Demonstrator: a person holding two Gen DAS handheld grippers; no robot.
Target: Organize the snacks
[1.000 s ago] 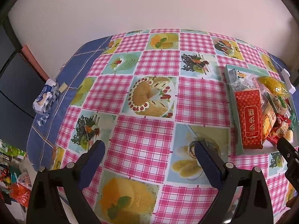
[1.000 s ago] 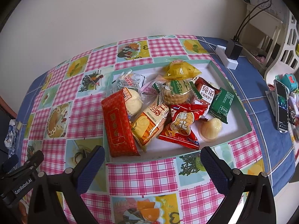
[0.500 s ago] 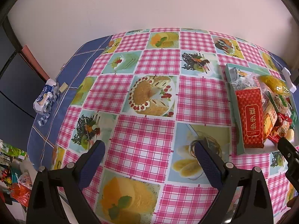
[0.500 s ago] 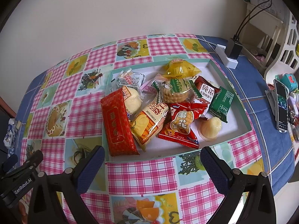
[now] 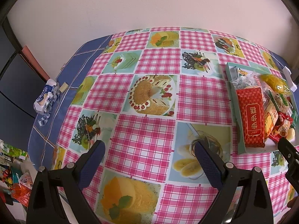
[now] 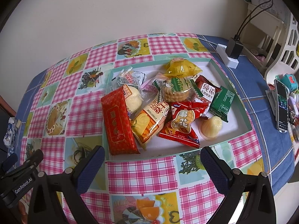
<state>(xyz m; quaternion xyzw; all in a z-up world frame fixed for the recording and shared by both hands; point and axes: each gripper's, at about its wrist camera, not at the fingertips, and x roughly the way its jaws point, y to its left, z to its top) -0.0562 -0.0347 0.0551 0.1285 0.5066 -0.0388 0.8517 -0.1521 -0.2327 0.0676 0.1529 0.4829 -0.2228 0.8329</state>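
A shallow teal box (image 6: 244, 110) on the table holds a pile of snacks: a long red packet (image 6: 118, 125), a yellow biscuit packet (image 6: 149, 123), a red peanut packet (image 6: 182, 123), a jelly cup (image 6: 212, 126), a green packet (image 6: 223, 100) and a yellow-wrapped cake (image 6: 179, 69). My right gripper (image 6: 151, 157) hovers open just in front of the box, empty. My left gripper (image 5: 147, 152) hangs open and empty over the tablecloth, left of the box (image 5: 229, 71) and the red packet (image 5: 252, 118).
The pink checked tablecloth (image 5: 145, 136) covers the table, with a blue cloth underneath. A crumpled blue-white wrapper (image 5: 45, 99) lies at the left edge. A white power strip with a black plug (image 6: 230, 55) and a phone (image 6: 281, 108) are to the right. A wall stands behind.
Both views shift only slightly; the box sits a little further right in the left wrist view. Both grippers stay open and empty.
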